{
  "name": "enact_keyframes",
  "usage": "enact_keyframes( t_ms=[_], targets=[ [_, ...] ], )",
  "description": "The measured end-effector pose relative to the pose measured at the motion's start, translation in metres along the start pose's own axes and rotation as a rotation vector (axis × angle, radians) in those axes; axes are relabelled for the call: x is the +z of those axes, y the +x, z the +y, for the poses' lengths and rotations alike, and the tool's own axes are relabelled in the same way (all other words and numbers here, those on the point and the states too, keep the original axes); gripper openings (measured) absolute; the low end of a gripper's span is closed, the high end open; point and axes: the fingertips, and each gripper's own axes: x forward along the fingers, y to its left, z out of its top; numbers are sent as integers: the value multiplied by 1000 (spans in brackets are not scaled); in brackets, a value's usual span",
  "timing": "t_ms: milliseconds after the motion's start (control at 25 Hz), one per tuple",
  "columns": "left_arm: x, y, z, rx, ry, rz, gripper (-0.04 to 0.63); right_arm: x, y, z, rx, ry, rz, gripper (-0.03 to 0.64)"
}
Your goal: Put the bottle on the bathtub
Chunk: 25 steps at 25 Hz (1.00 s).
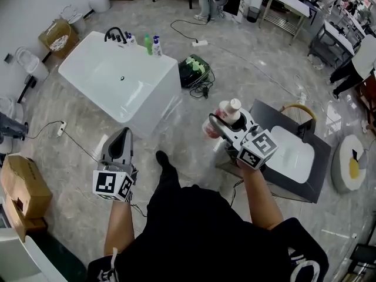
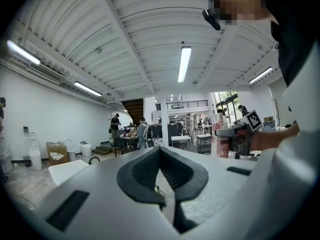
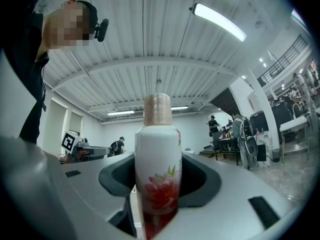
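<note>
A white bottle point(image 1: 231, 111) with a beige cap and a red flower print stands upright between the jaws of my right gripper point(image 1: 222, 122), which is shut on it. In the right gripper view the bottle point(image 3: 158, 169) fills the middle. The white bathtub point(image 1: 88, 63) stands on the floor at the upper left, well away from the bottle. My left gripper point(image 1: 122, 137) hangs low at the left, pointing toward the tub. Its jaws are shut and hold nothing, and its dark pads point(image 2: 150, 176) meet. The left gripper view also shows the bottle point(image 2: 220, 140) off to the right.
A black faucet point(image 1: 116, 36), a green bottle point(image 1: 148, 44) and a white-and-blue bottle point(image 1: 157, 46) stand on the tub's far rim. A dark counter with a white sink point(image 1: 292, 153) is at the right. Cardboard boxes point(image 1: 23, 187) sit at the left. A black bag point(image 1: 195, 70) and cables lie beyond the tub.
</note>
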Motion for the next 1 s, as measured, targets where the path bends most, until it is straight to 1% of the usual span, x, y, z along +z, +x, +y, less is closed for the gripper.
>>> enact_keyframes(
  t_ms=[200,400,560,800,880,1000],
  targets=[
    [-12,29,22,-16,-24,6,9,-7,28,-17,-9,-3,19,224],
    [-31,72,63,-26,-55,11,9,-21,77,-45,-17,-7,40,224],
    [-43,119,110,-37,-82,23,8,-32,132,-73,-27,-4,64,224],
    [-51,196,196,-69,-92,56,8,-47,237,-128,-62,25,92,224],
    [-54,218,225,-87,-73,68,8,-53,273,-144,-71,31,105,224],
    [-55,248,263,-126,-9,68,8,-61,327,-168,-83,29,122,224]
  ],
)
